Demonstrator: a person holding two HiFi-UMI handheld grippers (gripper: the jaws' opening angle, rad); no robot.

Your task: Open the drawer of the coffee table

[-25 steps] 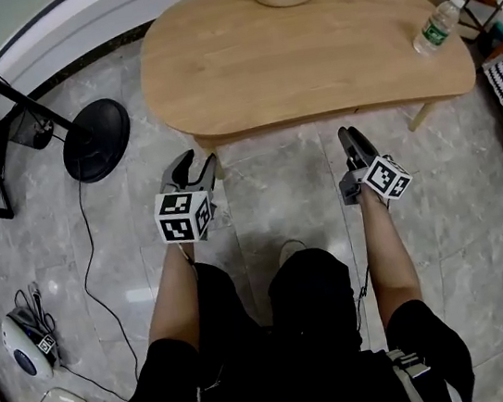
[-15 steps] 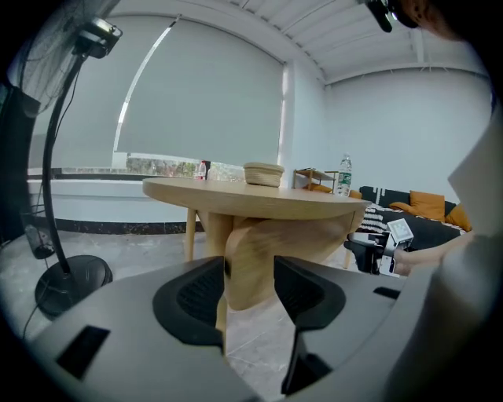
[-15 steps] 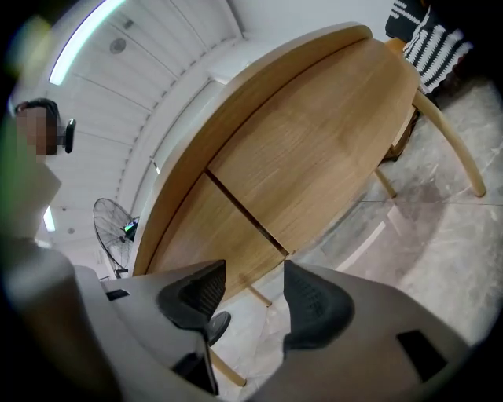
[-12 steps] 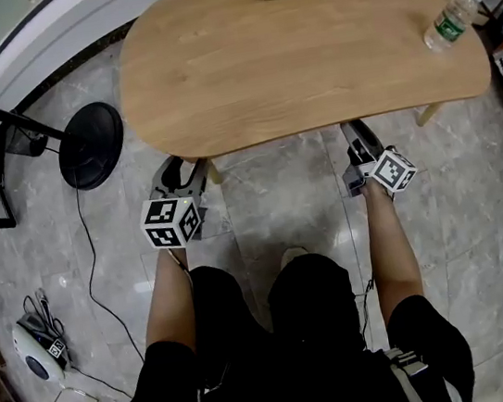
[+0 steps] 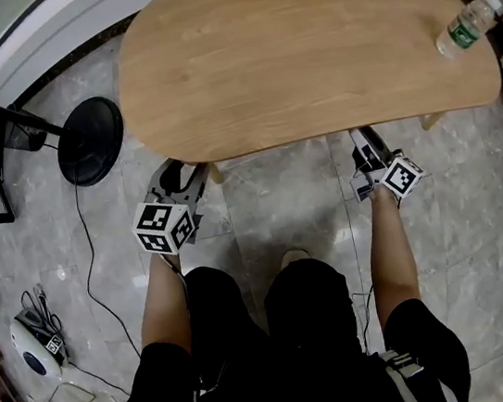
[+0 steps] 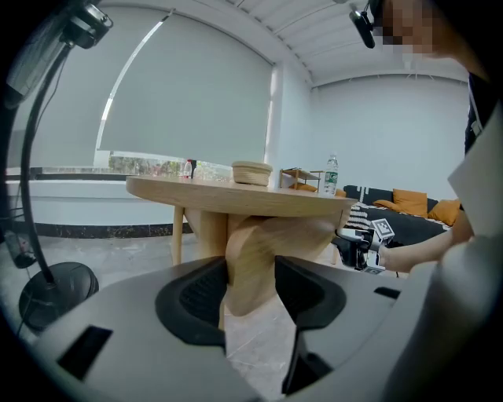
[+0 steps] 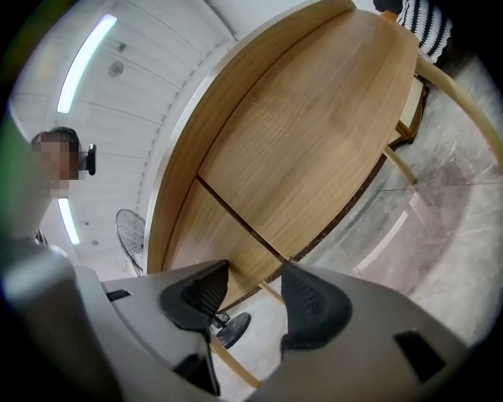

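- Over the last second, both grippers have slid forward to the near edge of the coffee table, tips now under it. The reach looks done, the pull unstarted.
- The left gripper is wide and still opening. A rounded, smooth wooden block, probably the drawer front, sits between its jaws unpinched.
- The right gripper is wide, closing, and empty.
- The tabletop is pale, grained and bean-shaped.

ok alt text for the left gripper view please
The left gripper is opening its jaws, with a rounded wooden support under the coffee table between them. A bowl and a water bottle stand on the table; a black stand base sits at left.
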